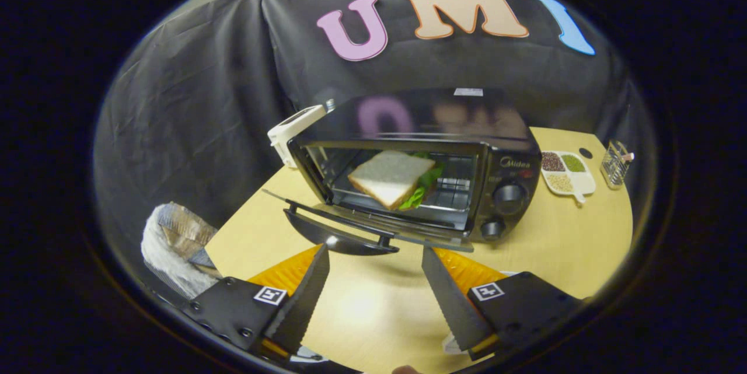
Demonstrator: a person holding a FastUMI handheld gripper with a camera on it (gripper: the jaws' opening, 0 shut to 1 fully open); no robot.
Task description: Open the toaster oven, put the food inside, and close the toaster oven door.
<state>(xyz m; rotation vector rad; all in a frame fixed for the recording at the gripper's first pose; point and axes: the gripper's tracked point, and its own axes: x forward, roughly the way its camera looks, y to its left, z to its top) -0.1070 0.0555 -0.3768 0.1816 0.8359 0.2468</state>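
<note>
Sandwich [388, 178] is sitting inside the toaster oven [420, 170] on the rack, white bread up, lettuce poking out the right side, tilted a bit, so the food step looks done to me. Oven door [344, 228] is dropped flat toward me with its handle [338, 240] at the near edge, just ahead of my tongs [376, 257], which is why I'm lined up low and centred on it: closing is what's left. My tongs are spread wide, nothing between the serrated fingers [303, 298], tips just short of the handle and not touching it as far as I can tell. I'd guess the next move is to get under or onto the handle and swing the door up; risk is slipping off the curved bar. Knobs [509, 198] on the oven's right panel, clear of my path. Further out on the worktop [554, 240]: a divided dish of grains [565, 174] and a small clear container [615, 164] to the right of the oven, a white timer-like gadget [295, 129] at its back left corner, crumpled paper and cloth [175, 240] off the worktop's left edge
</note>
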